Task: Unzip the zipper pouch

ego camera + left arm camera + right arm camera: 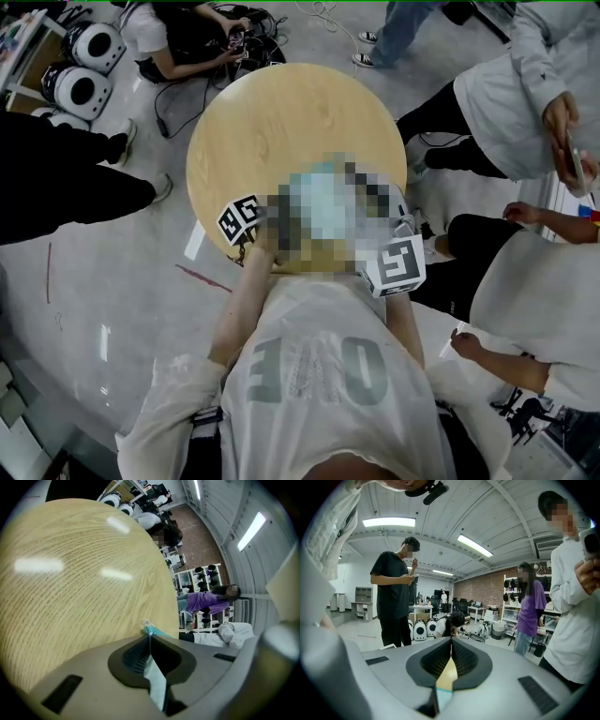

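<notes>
While bystanders ring the table, left tongs pinch the teal pouch; right tongs are closed.

teal zipper pouch at table edge

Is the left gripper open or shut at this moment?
Shut. The left gripper has its jaws closed together on a thin teal edge of the pouch.

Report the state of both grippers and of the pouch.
left gripper: shut on a teal edge of the zipper pouch.
right gripper: shut, teal pouch fabric between its jaws.
zipper pouch: held at both ends; whether the zipper is open or closed cannot be seen in any view.
</notes>
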{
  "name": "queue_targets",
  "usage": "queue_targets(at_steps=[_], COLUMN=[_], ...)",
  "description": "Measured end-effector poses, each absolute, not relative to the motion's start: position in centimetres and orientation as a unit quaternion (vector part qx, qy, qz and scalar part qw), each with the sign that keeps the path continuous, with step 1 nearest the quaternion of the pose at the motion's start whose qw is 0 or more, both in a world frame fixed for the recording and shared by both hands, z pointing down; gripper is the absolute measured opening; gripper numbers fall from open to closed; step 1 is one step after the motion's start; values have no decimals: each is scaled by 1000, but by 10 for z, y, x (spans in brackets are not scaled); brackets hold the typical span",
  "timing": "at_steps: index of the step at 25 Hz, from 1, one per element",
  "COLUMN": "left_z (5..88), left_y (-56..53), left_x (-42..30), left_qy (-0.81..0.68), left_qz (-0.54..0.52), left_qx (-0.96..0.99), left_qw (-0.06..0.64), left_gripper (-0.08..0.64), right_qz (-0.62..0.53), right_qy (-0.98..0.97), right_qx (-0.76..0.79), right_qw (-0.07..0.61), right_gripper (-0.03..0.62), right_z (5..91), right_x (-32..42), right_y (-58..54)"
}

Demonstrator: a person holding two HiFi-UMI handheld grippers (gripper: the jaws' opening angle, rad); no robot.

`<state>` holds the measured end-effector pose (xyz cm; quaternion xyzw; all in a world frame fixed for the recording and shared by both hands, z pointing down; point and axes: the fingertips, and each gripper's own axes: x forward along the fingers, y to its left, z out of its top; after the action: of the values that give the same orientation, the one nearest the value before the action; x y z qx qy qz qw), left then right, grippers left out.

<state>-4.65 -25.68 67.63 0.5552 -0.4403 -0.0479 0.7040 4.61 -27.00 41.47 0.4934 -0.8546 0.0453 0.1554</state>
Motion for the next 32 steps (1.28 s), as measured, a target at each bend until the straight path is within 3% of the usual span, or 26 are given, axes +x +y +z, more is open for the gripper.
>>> queue_targets(at_steps=[6, 18, 25, 32], left_z=[620, 469, 366, 287], left_y=[-286, -359, -365, -344], left_x=[-55, -87, -100, -94], left_qy=[-440, -470, -494, -523], left_qz=[-87, -120, -103, -9], left_qx=[602, 742, 817, 852], left_qw=[660, 463, 280, 12], left_gripper=[31, 31, 31, 31], right_qz=[36, -20, -66, -76], right_qy=[-852, -854, -858, -865], right_qx=[500, 508, 505, 494], right_qw=[147, 106, 67, 40], right_gripper=[29, 28, 29, 29], right_z=[399, 355, 313, 292], right_x=[45, 50, 47, 34], right_y=[-270, -292, -303, -299])
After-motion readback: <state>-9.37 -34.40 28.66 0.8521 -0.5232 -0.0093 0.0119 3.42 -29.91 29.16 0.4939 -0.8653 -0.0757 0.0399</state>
